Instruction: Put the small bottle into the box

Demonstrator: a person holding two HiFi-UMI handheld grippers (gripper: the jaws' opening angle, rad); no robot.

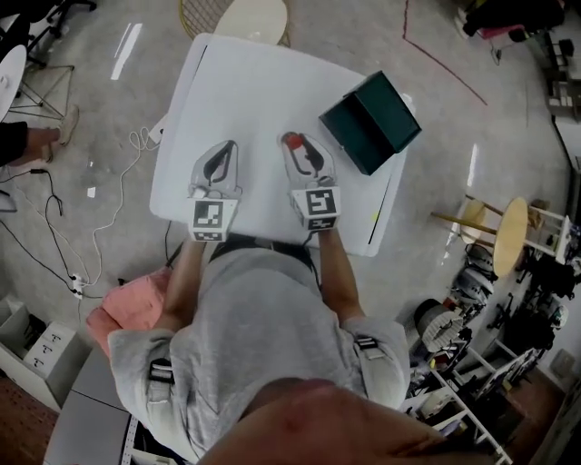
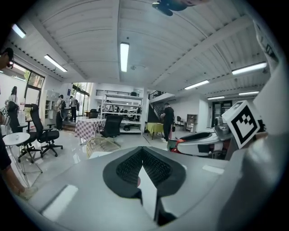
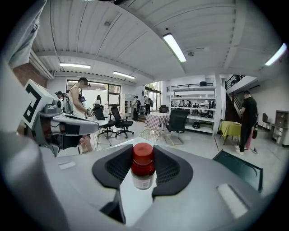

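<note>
The small bottle (image 3: 142, 171), brown with a red cap (image 1: 292, 142), stands upright between the pads of my right gripper (image 3: 142, 158), which is shut on it. In the head view that gripper (image 1: 300, 153) is over the near middle of the white table (image 1: 254, 91). The box (image 1: 372, 123) is dark green and open, and sits at the table's right edge, ahead and to the right of the bottle (image 3: 241, 168). My left gripper (image 1: 221, 154) hovers beside the right one. Its jaws meet at the tips with nothing between them (image 2: 142, 151).
A round wicker seat (image 1: 241, 16) stands beyond the table's far edge. Cables (image 1: 118, 182) trail over the floor on the left. A wooden stool (image 1: 508, 232) and cluttered shelves are to the right. Office chairs and people show far off in both gripper views.
</note>
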